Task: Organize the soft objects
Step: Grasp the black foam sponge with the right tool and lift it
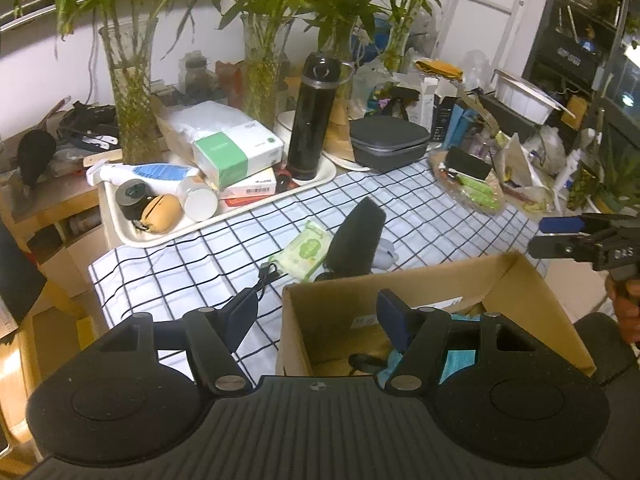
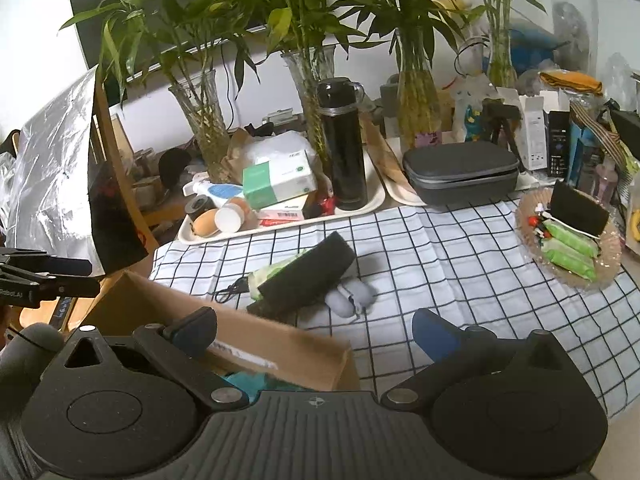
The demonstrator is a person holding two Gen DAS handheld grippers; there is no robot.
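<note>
An open cardboard box (image 1: 532,304) (image 2: 280,344) stands at the table's near edge with a teal cloth (image 1: 460,360) (image 2: 256,384) inside. Beyond it on the checked cloth lie a black sponge block (image 1: 354,240) (image 2: 308,276), a green tissue pack (image 1: 306,250) (image 2: 272,272) partly under it, a small grey soft item (image 1: 384,256) (image 2: 350,296) and a black cord (image 1: 266,272) (image 2: 232,291). My left gripper (image 1: 320,312) is open and empty, straddling the box's left wall. My right gripper (image 2: 316,334) is open and empty over the box's right corner; it also shows in the left wrist view (image 1: 556,236).
A white tray (image 1: 304,186) (image 2: 372,200) holds a black flask (image 1: 312,116) (image 2: 344,144), boxes and bottles. A grey zip case (image 1: 388,140) (image 2: 460,172) lies behind. A woven plate (image 2: 608,268) carries green packs at the right. Glass vases with bamboo line the back.
</note>
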